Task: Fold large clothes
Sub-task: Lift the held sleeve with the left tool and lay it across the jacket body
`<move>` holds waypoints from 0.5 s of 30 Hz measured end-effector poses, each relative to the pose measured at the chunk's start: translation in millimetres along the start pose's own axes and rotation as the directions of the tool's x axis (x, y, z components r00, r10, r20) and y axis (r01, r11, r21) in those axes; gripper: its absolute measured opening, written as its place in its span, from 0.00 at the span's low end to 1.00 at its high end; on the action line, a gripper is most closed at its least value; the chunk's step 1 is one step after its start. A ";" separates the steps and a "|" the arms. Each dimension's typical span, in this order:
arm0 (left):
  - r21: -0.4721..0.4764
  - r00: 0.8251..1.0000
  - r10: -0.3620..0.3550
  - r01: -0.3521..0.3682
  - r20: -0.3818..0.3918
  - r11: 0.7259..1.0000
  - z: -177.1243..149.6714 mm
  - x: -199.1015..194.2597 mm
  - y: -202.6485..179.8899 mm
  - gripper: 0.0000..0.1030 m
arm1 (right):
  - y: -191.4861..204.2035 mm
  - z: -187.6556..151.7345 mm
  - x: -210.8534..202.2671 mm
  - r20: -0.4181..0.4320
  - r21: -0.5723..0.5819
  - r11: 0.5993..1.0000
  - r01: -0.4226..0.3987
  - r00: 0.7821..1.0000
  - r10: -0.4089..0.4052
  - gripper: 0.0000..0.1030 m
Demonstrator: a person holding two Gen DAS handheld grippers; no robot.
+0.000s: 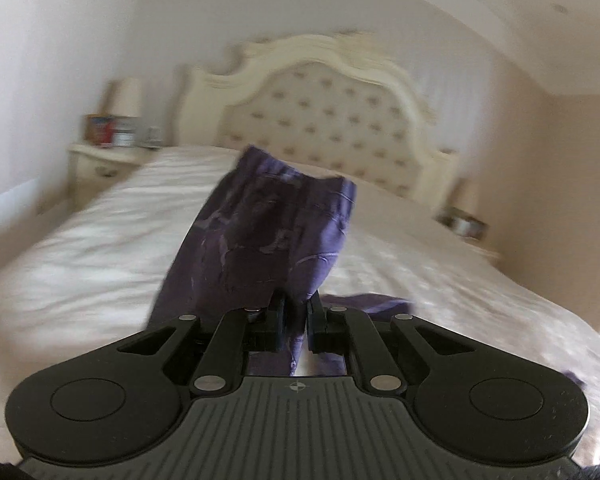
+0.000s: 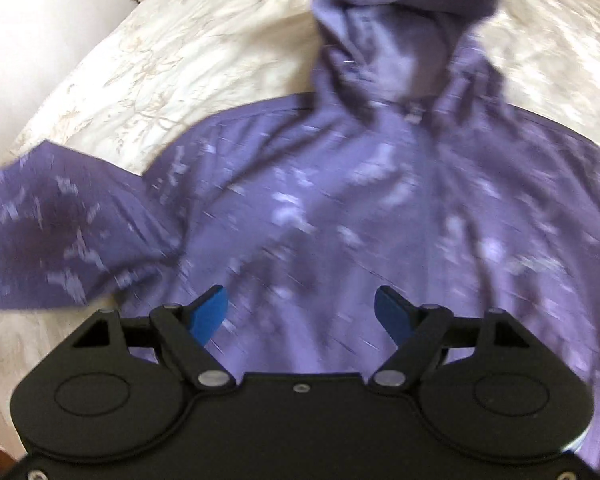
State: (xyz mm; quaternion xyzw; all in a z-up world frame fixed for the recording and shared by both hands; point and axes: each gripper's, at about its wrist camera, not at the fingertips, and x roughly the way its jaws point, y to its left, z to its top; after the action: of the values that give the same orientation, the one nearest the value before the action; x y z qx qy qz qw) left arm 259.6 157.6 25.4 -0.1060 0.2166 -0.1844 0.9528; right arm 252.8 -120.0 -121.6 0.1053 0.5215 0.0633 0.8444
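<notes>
A purple hoodie [image 2: 340, 208] with pale blotches lies spread on the cream bedspread [image 2: 172, 60], its hood [image 2: 404, 28] toward the far side. One sleeve [image 2: 60, 216] is raised at the left of the right wrist view. In the left wrist view that sleeve [image 1: 260, 232] hangs lifted over the bed, and my left gripper [image 1: 296, 320] is shut on its cloth. My right gripper [image 2: 300, 312] hovers above the hoodie's body with its blue pads [image 2: 210, 312] wide apart and nothing pinched between them.
A cream tufted headboard [image 1: 324, 116] stands at the far end of the bed. A bedside table [image 1: 100, 160] with a lamp and boxes is at the left, and another one [image 1: 464, 220] is at the right. The mattress edge [image 2: 4, 340] drops off at lower left.
</notes>
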 end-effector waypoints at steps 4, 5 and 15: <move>0.013 0.990 -0.132 0.132 -0.047 0.991 -26.2 40.1 -50.8 0.09 | -31.6 -17.6 -28.9 0.022 0.024 1.000 0.019 1.000 -0.019 0.79; 0.012 0.986 -0.155 0.156 -0.064 0.988 -34.7 50.6 -61.9 0.09 | -41.2 -20.7 -30.9 0.023 0.036 0.999 0.022 0.999 -0.023 0.79; -0.011 0.927 -0.251 0.258 -0.277 0.966 -102.6 120.7 -138.6 0.19 | -129.5 -65.5 -62.9 -0.016 0.119 0.990 0.080 0.997 -0.079 0.79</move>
State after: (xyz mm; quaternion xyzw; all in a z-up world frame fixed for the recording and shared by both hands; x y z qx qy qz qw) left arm 272.0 -28.9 -71.3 -0.0943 0.3295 -0.3222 0.8825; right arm 165.7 -251.9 -127.0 0.1345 0.5328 -0.0013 0.8355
